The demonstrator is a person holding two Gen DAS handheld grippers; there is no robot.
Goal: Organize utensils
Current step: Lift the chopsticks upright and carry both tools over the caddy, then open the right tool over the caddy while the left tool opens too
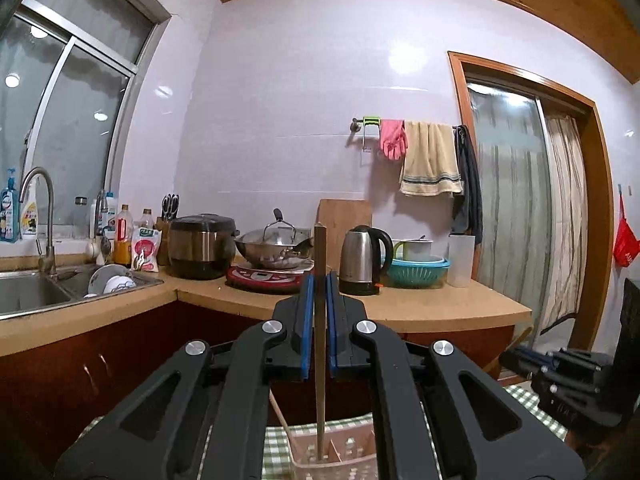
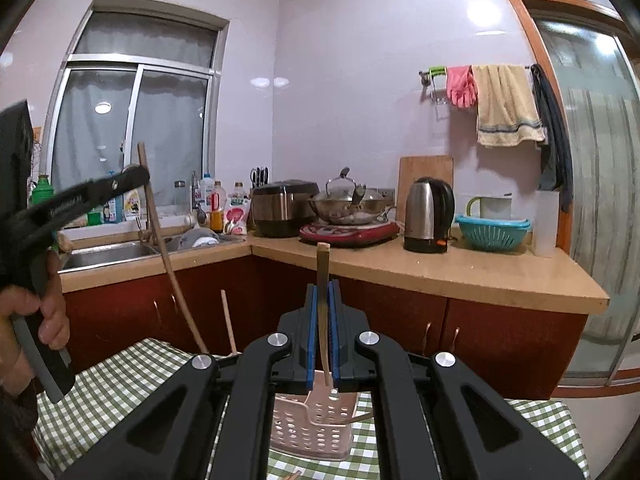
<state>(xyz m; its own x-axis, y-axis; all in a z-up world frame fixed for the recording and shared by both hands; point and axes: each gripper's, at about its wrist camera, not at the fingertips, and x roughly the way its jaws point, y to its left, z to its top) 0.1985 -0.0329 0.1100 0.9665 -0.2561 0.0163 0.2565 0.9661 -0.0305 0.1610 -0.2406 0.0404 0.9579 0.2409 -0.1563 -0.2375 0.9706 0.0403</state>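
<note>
My left gripper point(image 1: 319, 284) is shut on a wooden chopstick point(image 1: 319, 344) that stands upright, its lower end inside the pink perforated utensil basket point(image 1: 340, 462). The left gripper also shows in the right wrist view point(image 2: 138, 176) at far left, with its chopstick point(image 2: 168, 264) slanting down toward the basket. My right gripper point(image 2: 324, 286) is shut on another chopstick point(image 2: 323, 316), held upright just above the pink basket point(image 2: 316, 420). A further chopstick point(image 2: 229, 326) stands in the basket.
The basket stands on a green checked tablecloth point(image 2: 120, 380). Behind is a kitchen counter point(image 2: 440, 268) with a kettle point(image 2: 428, 214), wok point(image 2: 352, 200), rice cooker point(image 2: 284, 206), teal colander point(image 2: 492, 232) and a sink point(image 2: 116, 250).
</note>
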